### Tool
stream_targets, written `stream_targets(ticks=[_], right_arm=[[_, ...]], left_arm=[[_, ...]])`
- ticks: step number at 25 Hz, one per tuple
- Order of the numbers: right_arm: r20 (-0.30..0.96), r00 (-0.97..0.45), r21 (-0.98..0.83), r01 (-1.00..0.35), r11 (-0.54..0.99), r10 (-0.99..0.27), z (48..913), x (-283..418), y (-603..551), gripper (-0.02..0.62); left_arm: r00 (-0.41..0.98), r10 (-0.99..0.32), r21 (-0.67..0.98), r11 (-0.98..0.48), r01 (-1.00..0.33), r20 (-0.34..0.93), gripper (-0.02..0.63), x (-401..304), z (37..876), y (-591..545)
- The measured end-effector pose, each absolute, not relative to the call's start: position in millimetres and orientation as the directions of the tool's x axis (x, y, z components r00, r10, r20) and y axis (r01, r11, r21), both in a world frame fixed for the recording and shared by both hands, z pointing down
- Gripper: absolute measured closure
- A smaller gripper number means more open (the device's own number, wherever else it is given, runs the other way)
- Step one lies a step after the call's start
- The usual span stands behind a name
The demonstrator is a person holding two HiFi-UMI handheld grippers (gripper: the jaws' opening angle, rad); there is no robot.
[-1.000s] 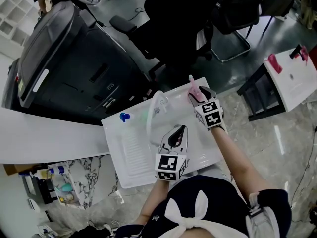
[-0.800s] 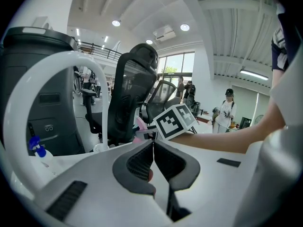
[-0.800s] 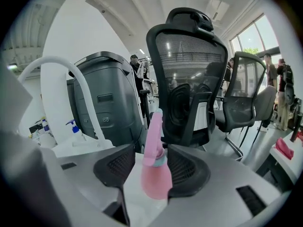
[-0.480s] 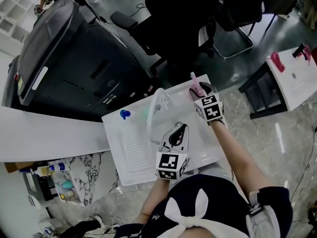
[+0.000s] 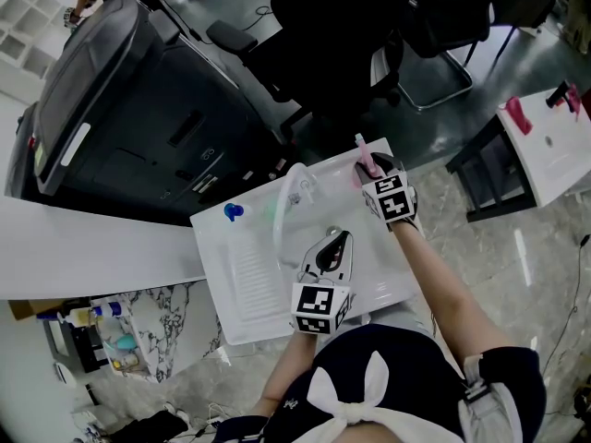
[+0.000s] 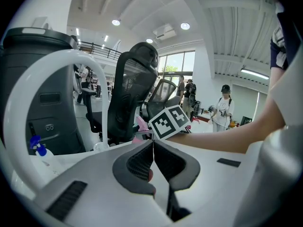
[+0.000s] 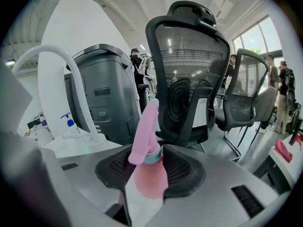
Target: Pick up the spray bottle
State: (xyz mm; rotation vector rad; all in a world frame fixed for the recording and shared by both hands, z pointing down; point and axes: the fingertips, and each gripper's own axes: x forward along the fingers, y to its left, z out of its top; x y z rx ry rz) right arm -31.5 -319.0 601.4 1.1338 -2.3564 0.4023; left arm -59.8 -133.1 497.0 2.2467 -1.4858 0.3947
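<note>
A pink spray bottle (image 5: pixel 363 158) stands upright at the far right corner of the white table (image 5: pixel 242 289). My right gripper (image 5: pixel 374 171) is around it. In the right gripper view the bottle (image 7: pixel 148 143) fills the gap of that gripper (image 7: pixel 149 168); the jaws are closing and both pads touch its neck and shoulder. My left gripper (image 5: pixel 338 239) rests low over the table's middle, apart from the bottle. In the left gripper view it (image 6: pixel 153 149) is shut with nothing held between its pads.
A white arched tube (image 5: pixel 282 212) rises from the table between the grippers and a small blue-capped pump bottle (image 5: pixel 231 214). A grey printer (image 5: pixel 129 109) and black office chairs (image 5: pixel 360 35) stand beyond the table. Another white table (image 5: pixel 547 150) with pink items lies to the right.
My right gripper has sunk a little lower around the pink bottle, with its jaws drawing in. The left gripper has stayed put.
</note>
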Motion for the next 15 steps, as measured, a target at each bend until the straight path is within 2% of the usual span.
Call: stream_targets(ticks=[15], right_arm=[[0.527, -0.543, -0.033, -0.782, 0.623, -0.654, 600.1, -31.2, -320.6, 0.442]], left_arm=[[0.387, -0.805, 0.18, -0.343, -0.922, 0.45, 0.578, -60.1, 496.3, -131.6]])
